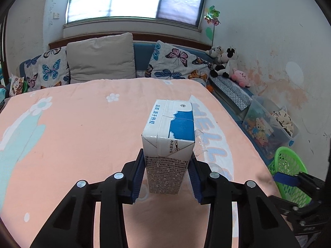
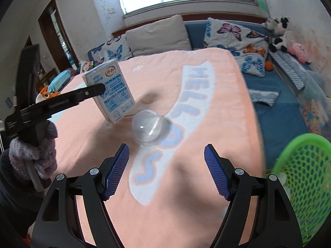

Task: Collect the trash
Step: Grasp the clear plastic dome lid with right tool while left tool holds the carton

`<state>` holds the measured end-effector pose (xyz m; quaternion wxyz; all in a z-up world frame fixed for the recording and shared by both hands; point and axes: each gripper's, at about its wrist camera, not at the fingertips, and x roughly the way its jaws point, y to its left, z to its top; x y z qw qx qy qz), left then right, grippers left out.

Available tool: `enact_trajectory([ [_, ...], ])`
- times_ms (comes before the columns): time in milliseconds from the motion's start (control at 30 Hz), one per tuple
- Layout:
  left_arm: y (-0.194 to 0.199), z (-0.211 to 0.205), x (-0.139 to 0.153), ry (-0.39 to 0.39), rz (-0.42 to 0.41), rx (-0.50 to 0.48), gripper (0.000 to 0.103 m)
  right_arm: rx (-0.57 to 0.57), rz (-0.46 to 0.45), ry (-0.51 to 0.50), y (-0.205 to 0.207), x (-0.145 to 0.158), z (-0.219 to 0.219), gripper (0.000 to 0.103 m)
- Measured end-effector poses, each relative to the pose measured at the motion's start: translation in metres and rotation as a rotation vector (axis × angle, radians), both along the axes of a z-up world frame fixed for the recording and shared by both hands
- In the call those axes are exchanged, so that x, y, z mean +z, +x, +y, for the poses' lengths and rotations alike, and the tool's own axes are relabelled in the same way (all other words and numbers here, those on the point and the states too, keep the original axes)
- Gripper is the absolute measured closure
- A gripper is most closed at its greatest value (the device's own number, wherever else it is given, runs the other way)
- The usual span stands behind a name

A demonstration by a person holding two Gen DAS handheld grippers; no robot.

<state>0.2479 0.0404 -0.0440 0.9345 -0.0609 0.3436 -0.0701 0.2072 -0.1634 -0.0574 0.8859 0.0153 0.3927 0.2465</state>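
Clamping the milk carton (image 1: 168,142), the left tool (image 1: 166,171) lifts it above the bed (image 1: 82,136); the right tool (image 2: 166,169), jaws apart, should approach the clear plastic dome (image 2: 148,129) squarely, then close gently.

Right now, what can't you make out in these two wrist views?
- Green basket contents: right wrist view, cut by frame edge, mesh blurred.
- Clear plastic dome: left wrist view, mostly hidden behind milk carton; whether it is a lid or cup is unclear.
- Carton's underside: both views, faces away.
- Right gripper: fingertips out of the left wrist view.
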Motion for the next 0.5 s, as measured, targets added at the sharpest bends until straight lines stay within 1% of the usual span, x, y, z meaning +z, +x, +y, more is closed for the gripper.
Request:
enact_trajectory([
  [167,-0.011,0.015,0.008,-0.010,-0.012,0.021,0.064,0.036,0.004,-0.011,0.018,-0.007,0.027,0.029],
  [233,-0.015,0.019,0.011,-0.011,-0.019,0.026,0.065,0.047,0.009,-0.014,0.025,-0.010,0.037,0.032],
  [367,-0.023,0.027,0.014,-0.015,-0.027,0.035,0.064,0.062,0.018,-0.026,0.035,-0.016,0.050,0.034],
  [433,-0.026,0.031,0.015,-0.020,-0.030,0.040,0.064,0.066,0.026,-0.042,0.040,-0.022,0.057,0.038],
  [500,-0.029,0.033,0.016,-0.025,-0.034,0.042,0.064,0.063,0.031,-0.053,0.046,-0.026,0.060,0.038],
])
